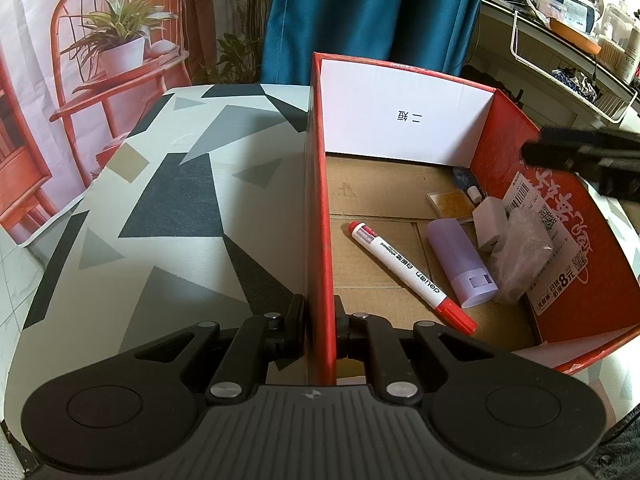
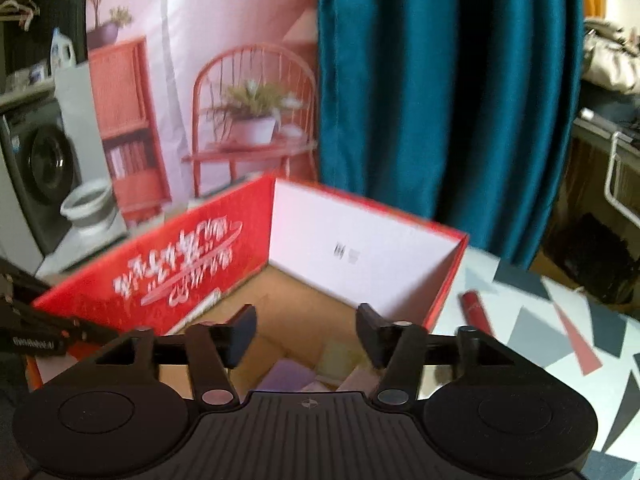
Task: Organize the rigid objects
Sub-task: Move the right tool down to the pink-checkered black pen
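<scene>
A red cardboard box [image 1: 504, 148] with a brown floor stands on the patterned table. My left gripper [image 1: 319, 320] is shut on the box's left wall [image 1: 318, 208], one finger on each side. Inside lie a red-capped whiteboard marker [image 1: 408, 274], a lilac tube [image 1: 460, 260], a white block [image 1: 490, 224], a clear wrapped item [image 1: 520, 256] and a yellow pad [image 1: 452, 204]. My right gripper [image 2: 306, 334] is open and empty above the box [image 2: 168, 272]; it shows as a dark shape at the right of the left wrist view [image 1: 580, 152]. A red tube [image 2: 476, 312] lies on the table right of the box.
The table [image 1: 168, 216] has a grey, black and white geometric cover. A blue curtain [image 2: 440, 80] and a printed backdrop hang behind. A shelf with clutter [image 1: 580, 20] is at the far right.
</scene>
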`<state>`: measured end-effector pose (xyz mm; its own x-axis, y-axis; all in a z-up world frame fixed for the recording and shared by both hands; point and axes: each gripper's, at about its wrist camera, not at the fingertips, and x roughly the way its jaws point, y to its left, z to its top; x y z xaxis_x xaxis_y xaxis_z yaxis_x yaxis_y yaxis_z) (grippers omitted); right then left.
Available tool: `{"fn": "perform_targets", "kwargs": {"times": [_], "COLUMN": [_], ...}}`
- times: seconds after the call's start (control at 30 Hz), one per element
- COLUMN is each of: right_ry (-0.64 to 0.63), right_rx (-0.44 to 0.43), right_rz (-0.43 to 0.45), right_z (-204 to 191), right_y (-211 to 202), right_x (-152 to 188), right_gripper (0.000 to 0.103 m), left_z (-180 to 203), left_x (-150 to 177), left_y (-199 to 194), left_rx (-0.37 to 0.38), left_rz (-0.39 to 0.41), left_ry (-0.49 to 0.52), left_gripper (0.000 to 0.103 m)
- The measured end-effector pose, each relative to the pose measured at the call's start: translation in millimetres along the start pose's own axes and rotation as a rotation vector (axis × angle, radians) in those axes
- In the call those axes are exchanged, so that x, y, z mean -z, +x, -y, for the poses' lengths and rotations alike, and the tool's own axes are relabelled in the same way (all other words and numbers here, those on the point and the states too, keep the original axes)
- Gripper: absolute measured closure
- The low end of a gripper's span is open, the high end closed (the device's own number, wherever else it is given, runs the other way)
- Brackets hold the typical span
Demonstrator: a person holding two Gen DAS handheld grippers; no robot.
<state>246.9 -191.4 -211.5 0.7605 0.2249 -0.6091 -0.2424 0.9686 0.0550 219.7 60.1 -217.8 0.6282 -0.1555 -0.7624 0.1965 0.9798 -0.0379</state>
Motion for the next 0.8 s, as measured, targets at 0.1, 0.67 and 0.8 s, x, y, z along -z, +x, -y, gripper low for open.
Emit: {"fn": "perform_targets", "kwargs": {"times": [0.1, 0.67, 0.8], "right_ry": [0.028, 0.208, 0.239], "right_rx": [0.02, 0.197, 0.236], "right_rz": [0.069, 0.084, 0.031], "right_z": [9, 136, 152], "right_y": [-14, -14, 9], "right_x": [-3, 53, 69], "right_gripper": [0.037, 0.0, 0.0], "left_z": [0, -1, -1], "left_x": [0, 1, 0], "left_y": [0, 0, 0], "left_rx": [0.0, -0.003, -0.005], "left_rz": [0.0, 0.001, -0.001], "left_ry": [-0.001, -0.011, -0.009], "left_gripper": [0.09, 0.089, 0.089]}}
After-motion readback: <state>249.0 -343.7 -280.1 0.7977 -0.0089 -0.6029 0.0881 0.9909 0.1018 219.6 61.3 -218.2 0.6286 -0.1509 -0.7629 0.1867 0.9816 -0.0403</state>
